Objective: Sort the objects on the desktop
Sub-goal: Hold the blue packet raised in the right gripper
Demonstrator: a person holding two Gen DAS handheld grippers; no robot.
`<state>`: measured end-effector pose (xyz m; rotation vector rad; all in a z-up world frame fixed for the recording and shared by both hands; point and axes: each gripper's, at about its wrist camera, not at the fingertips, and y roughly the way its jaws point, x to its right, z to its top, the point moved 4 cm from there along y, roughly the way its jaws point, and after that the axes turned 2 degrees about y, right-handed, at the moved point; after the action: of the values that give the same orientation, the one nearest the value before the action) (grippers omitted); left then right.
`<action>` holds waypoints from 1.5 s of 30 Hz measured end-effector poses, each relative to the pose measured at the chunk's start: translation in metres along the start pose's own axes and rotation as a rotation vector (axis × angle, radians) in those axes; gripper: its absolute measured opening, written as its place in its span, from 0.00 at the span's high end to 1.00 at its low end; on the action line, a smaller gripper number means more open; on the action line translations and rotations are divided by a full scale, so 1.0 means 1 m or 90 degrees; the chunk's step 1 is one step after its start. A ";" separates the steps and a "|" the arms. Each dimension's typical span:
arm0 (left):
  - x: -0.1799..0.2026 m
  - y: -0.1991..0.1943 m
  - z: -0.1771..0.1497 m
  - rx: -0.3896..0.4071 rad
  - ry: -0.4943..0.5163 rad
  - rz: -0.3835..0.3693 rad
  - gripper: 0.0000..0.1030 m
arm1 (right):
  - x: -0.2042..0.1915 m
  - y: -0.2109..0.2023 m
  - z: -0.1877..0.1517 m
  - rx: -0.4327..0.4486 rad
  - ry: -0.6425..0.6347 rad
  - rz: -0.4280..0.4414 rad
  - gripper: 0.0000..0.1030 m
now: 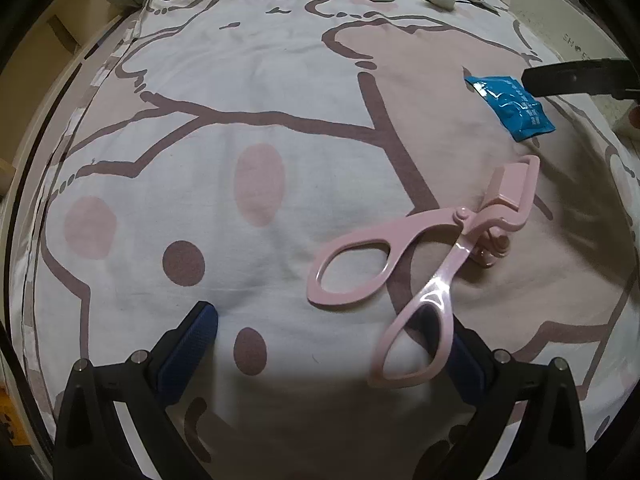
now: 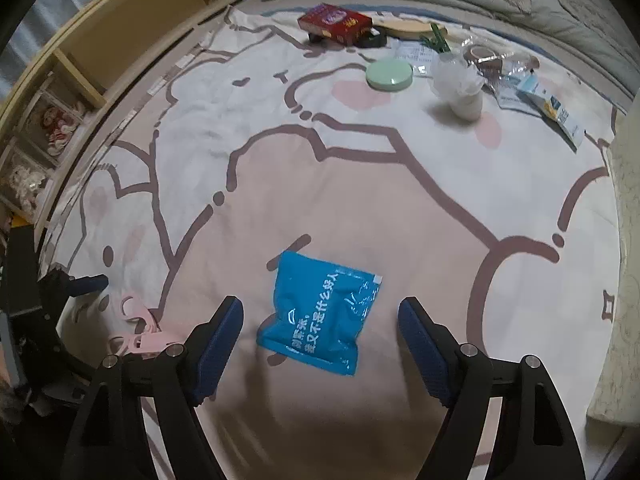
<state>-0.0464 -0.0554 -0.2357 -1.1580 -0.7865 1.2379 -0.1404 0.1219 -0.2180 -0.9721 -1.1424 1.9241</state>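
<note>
the left gripper points down at a bed sheet printed with cartoon outlines, its fingers spread wide and holding nothing. a pink eyelash curler lies flat on the sheet; its nearer handle loop sits just in front of the right-hand finger, partly hiding that finger. whether they touch cannot be told.

the right gripper also points down, fingers apart, pressing on nothing. a blue packet with white lettering lies flat on the sheet between the two fingers, clear of both.

at the far end of the bed are a red box, a pale green round lid, a white cup stuffed with crumpled plastic, a roll of tape and some wrappers. a wooden shelf runs along the left side.
</note>
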 end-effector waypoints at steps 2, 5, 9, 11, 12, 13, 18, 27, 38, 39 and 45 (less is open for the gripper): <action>0.000 0.000 0.000 0.003 -0.002 0.003 0.00 | 0.000 0.004 -0.001 -0.010 0.008 -0.004 0.22; -0.001 -0.001 -0.001 0.009 -0.006 0.006 0.00 | 0.000 0.014 -0.003 -0.034 0.013 -0.018 0.22; -0.002 -0.002 -0.002 0.018 -0.008 0.007 0.00 | 0.000 0.030 -0.004 -0.062 0.004 -0.046 0.22; -0.002 -0.003 -0.002 0.022 -0.007 0.007 0.00 | -0.002 0.032 -0.003 -0.062 -0.003 -0.056 0.22; -0.003 -0.003 -0.003 0.024 -0.007 0.007 0.00 | -0.003 0.033 -0.002 -0.061 -0.006 -0.061 0.22; -0.002 -0.003 -0.003 0.025 -0.006 0.008 0.00 | -0.004 0.034 -0.002 -0.061 -0.008 -0.065 0.22; 0.000 -0.003 -0.003 0.021 -0.013 0.013 0.00 | -0.012 0.039 -0.001 -0.055 -0.032 -0.097 0.22; -0.003 -0.005 -0.005 0.023 -0.007 0.023 0.00 | -0.022 0.040 -0.003 -0.054 -0.088 -0.112 0.40; 0.020 -0.009 0.003 0.034 0.081 0.000 0.00 | -0.019 0.038 -0.007 -0.050 -0.089 -0.074 0.42; 0.027 -0.014 0.004 0.039 0.091 -0.008 0.00 | -0.019 0.037 -0.007 -0.050 -0.089 -0.073 0.42; 0.032 -0.022 0.021 0.045 0.094 -0.048 0.00 | -0.018 0.036 -0.011 -0.057 -0.084 -0.061 0.42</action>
<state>-0.0532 -0.0185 -0.2132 -1.1378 -0.6653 1.0969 -0.1291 0.0976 -0.2498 -0.8310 -1.3375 1.8971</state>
